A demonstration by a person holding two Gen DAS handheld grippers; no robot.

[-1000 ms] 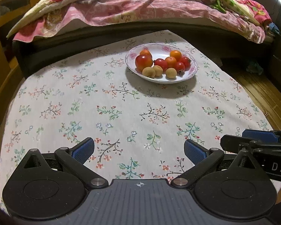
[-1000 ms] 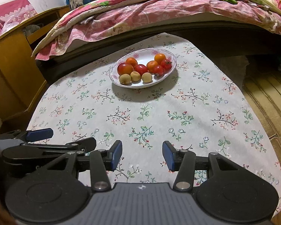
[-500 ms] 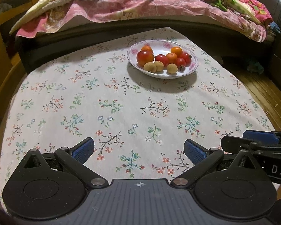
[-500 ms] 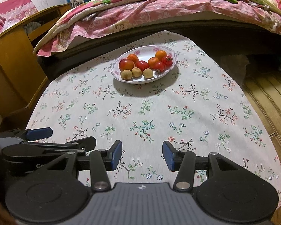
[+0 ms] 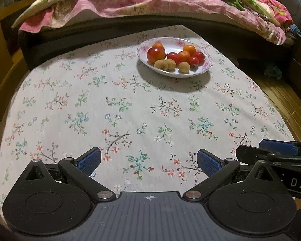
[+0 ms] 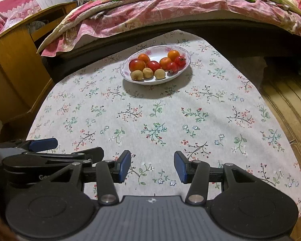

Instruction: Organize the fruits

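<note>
Both grippers have drawn back from the plate, which sits further off than a second ago, near the table's far edge by the bed. The left gripper and right gripper hang empty, jaws spread. The fruit on the plate looks light, round, smooth and bruisable; best pinched gently across the middle.

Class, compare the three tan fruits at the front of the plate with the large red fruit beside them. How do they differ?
The tan fruits are small, dull and pale brown; the large red fruit is clearly bigger, glossy, red shading to orange. The tan fruits sit in a row at the near rim; the red fruit lies behind them. All are round and rest in the plate.
</note>
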